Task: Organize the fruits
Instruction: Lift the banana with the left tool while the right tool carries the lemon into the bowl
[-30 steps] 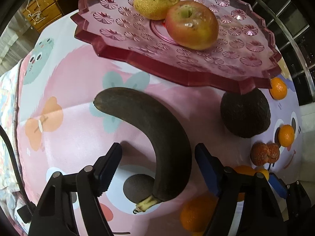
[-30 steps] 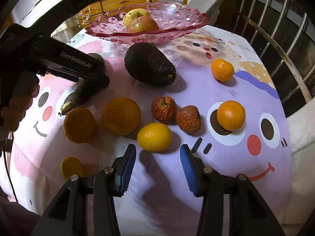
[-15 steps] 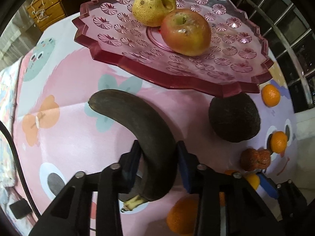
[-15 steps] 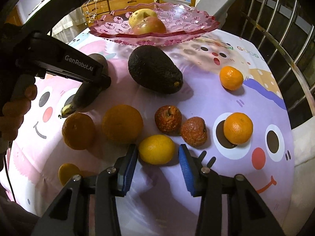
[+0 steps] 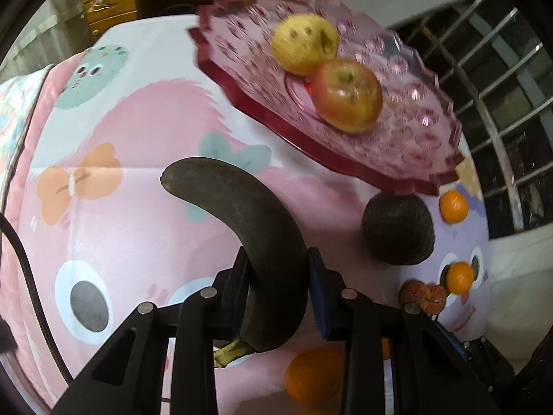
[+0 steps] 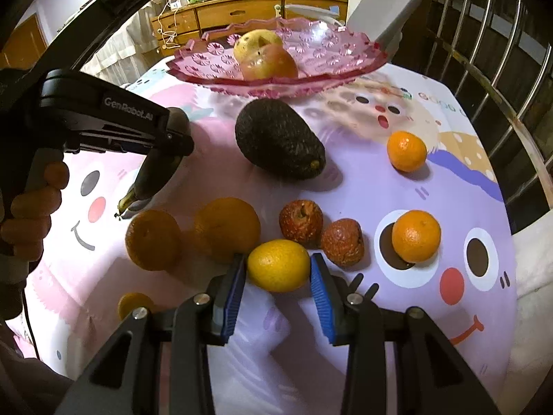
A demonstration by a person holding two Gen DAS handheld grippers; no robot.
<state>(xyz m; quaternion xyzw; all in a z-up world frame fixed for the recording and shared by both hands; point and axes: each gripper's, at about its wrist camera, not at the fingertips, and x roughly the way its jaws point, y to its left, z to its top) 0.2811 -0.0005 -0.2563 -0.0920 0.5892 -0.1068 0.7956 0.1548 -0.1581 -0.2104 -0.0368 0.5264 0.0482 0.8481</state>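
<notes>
My left gripper is shut on a blackened banana and holds it off the cartoon tablecloth; the banana also shows in the right wrist view. A pink glass fruit plate stands behind, holding a yellow pear and a red apple. My right gripper is open, its blue pads on either side of a yellow lemon lying on the cloth, close to it or just touching.
On the cloth lie an avocado, two large oranges, two small mandarins, two shrivelled red fruits and a small yellow fruit. A metal railing runs along the right. A wooden cabinet stands behind.
My left gripper closed on the banana and lifted it. My right gripper moved forward until its pads flank the lemon.
</notes>
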